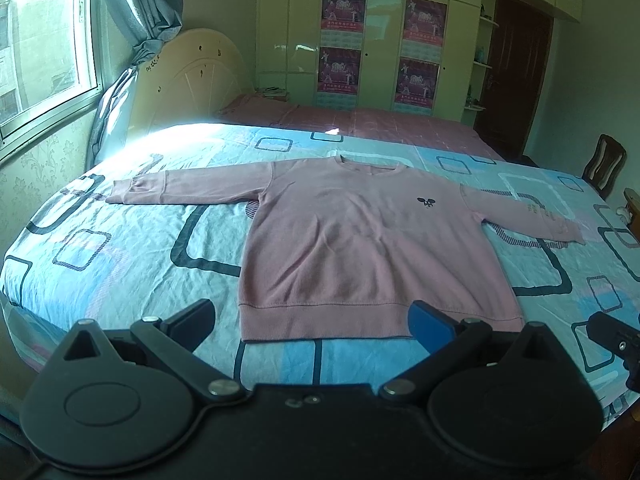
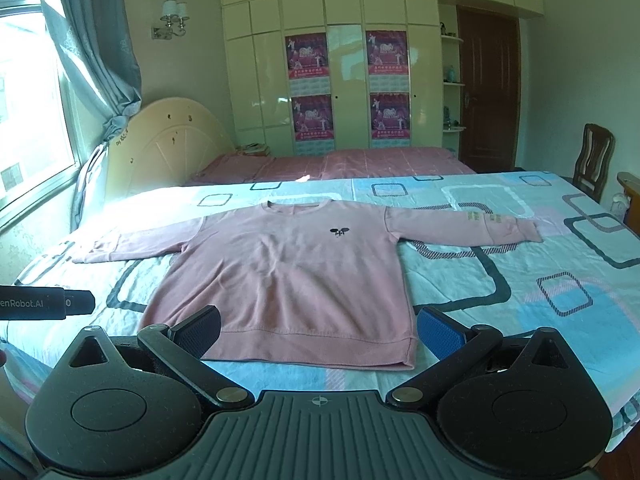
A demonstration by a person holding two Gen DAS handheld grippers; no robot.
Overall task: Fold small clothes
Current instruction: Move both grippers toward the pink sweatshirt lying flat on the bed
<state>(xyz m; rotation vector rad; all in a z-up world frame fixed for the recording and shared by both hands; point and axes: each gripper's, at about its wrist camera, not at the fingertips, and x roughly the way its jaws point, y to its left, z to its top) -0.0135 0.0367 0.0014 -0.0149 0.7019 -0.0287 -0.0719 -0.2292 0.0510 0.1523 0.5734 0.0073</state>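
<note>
- Left wrist view: pink sweatshirt [image 1: 360, 240] lies flat, front up, on the blue patterned bedsheet [image 1: 132, 240], both sleeves spread straight out to the sides, neckline away from the camera.
- Small dark emblem [image 1: 426, 202] on the chest; pale printed lettering on the sleeve toward the right of frame.
- Left gripper [image 1: 312, 320] hovers at the near edge of the bed, just short of the ribbed hem; jaws spread wide, nothing between them. One pad black, the other blue.
- Tip of the right gripper [image 1: 616, 340] shows at the right edge; its jaws are not readable here.
- Background: window [image 1: 44, 52] with grey curtain, cream headboard [image 1: 192, 76], pink bedspread [image 1: 360, 120], wardrobe with four posters [image 1: 344, 12], dark door, wooden chair [image 1: 604, 164].
- Right wrist view: same sweatshirt [image 2: 288, 272] flat on the bedsheet [image 2: 540, 272], hem nearest the camera.
- Right gripper [image 2: 318, 330] sits low above the hem, jaws wide apart and empty; the black pad overlaps the hem's left part in view, the blue pad stands just past its right corner.
- Body of the left gripper [image 2: 44, 303] enters from the left edge, above the sheet.
- Wall lamp [image 2: 172, 16] above the headboard [image 2: 168, 136]; chair [image 2: 596, 160] at right.
</note>
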